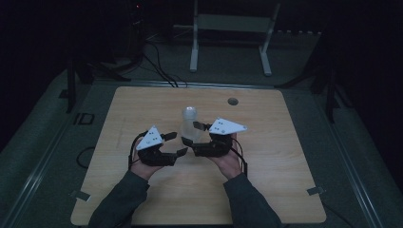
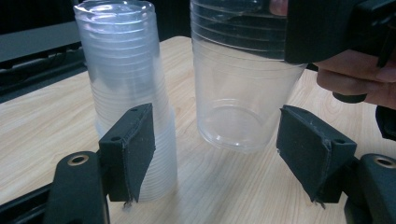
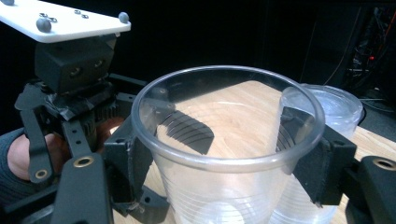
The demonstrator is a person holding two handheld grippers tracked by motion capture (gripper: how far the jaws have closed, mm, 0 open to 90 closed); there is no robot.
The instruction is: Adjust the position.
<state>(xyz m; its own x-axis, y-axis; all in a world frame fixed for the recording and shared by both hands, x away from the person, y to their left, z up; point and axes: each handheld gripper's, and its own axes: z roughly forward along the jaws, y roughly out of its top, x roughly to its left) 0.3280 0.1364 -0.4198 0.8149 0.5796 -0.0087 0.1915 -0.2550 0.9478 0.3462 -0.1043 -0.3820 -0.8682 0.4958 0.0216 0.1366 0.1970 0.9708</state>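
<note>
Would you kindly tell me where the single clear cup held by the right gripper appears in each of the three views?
High view: the single cup is at table centre, between the two grippers, hard to separate from the stack behind.
Left gripper view: upper centre-right, lifted off the table.
Right gripper view: centre foreground, between the right gripper pads.
Shared landmark: the upside-down stack of cups.

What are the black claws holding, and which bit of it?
The right gripper holds a single clear plastic cup by its sides, just under the rim. The left gripper is open and holds nothing.
</note>
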